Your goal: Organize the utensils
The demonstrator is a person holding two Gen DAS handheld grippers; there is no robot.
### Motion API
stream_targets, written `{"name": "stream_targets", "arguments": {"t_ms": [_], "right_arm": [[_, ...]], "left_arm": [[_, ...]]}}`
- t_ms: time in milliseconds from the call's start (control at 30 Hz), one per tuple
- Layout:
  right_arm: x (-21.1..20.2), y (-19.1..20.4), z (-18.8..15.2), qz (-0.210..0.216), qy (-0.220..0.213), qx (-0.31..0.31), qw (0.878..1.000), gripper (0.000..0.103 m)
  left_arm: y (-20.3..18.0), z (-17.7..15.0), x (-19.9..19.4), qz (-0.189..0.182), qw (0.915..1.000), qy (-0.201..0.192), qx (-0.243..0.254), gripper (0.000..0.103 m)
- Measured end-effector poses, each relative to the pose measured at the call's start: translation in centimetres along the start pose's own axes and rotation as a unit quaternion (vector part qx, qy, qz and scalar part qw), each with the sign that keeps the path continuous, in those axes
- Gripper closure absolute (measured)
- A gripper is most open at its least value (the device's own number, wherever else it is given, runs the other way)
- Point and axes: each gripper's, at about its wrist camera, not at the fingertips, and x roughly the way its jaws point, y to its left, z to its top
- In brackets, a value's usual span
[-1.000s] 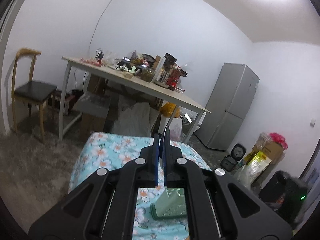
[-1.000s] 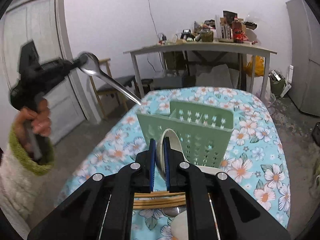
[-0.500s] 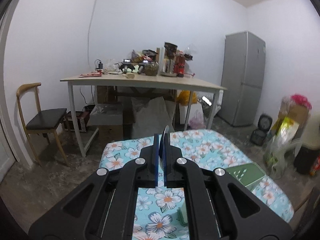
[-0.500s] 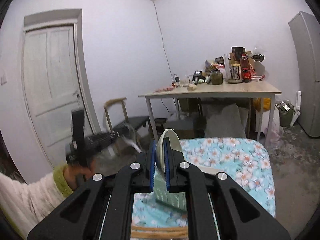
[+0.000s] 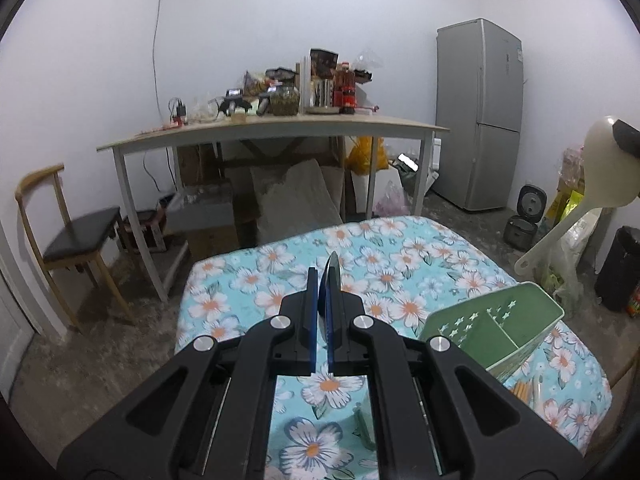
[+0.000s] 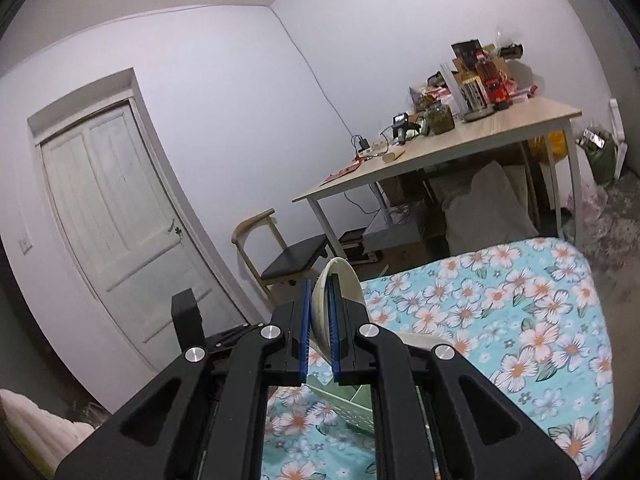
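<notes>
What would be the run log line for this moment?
left hand-held gripper: shut on metal spoon | right hand-held gripper: shut on rice paddle | green caddy: on floral table

White walls; rough grey concrete floor (image 5: 100,344). Far side: long wooden table (image 5: 280,130) on white legs, top cluttered with jars and bottles, boxes and sacks stored beneath; wooden chair (image 5: 68,236) with black seat at its left, grey two-door fridge (image 5: 480,114) far right. White panelled door (image 6: 112,216) on left wall; floral tablecloth (image 5: 380,264) covers the near surface.

Counts: 2 grippers, left (image 5: 323,280) & right (image 6: 319,300); 1 green caddy (image 5: 516,332); 1 white ladle (image 5: 568,204); 1 metal spoon (image 5: 333,270); 1 chair (image 5: 76,236); 1 fridge (image 5: 478,114).
</notes>
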Motion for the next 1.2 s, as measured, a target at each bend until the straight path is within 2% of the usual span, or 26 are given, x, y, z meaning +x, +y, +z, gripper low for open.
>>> {"name": "stream_targets", "arguments": {"t_ms": [133,367,500,567,633,867,1033,1133,1200], "right_arm": [[0.0,-0.5,-0.1,0.008,0.001,0.014,1.000,0.095],[-1.3,1.2,0.8,0.024,-0.016,-0.006,1.000,0.095],[-1.1,1.3,0.3,0.025,-0.009,0.000,1.000,0.095],[-0.6,0.6,-0.1,0.020,0.000,0.010,1.000,0.095],[-0.4,0.0,-0.6,0.018,0.008,0.022,1.000,0.095],[2.3,-2.9,-3.1,-0.003,0.048,0.061,0.997,0.094],[4.0,-4.1,-4.5,-0.034,0.081,0.073,0.994,0.092],[3.5,-4.1,-4.8,-0.038,0.079,0.076,0.993,0.074],[2.7,-3.8,-5.1,-0.044,0.071,0.069,0.994,0.072]], "left_arm": [[0.2,-0.6,0.4,-0.003,1.0000,0.004,-0.004,0.100],[0.2,-0.7,0.5,-0.006,1.0000,0.003,-0.006,0.100],[0.5,-0.4,0.2,-0.029,0.9993,-0.002,-0.024,0.099],[0.6,-0.4,0.1,-0.036,0.9988,-0.003,-0.033,0.091],[0.9,-0.3,-0.2,-0.043,0.9981,-0.010,-0.044,0.074],[1.3,-0.6,-1.8,-0.048,0.9964,-0.027,-0.064,0.067],[1.3,-1.4,-3.2,-0.051,0.9958,-0.024,-0.072,0.062],[1.2,-2.3,-4.1,-0.052,0.9957,-0.016,-0.075,0.060],[1.1,-2.9,-4.5,-0.053,0.9957,-0.010,-0.076,0.059]]}}
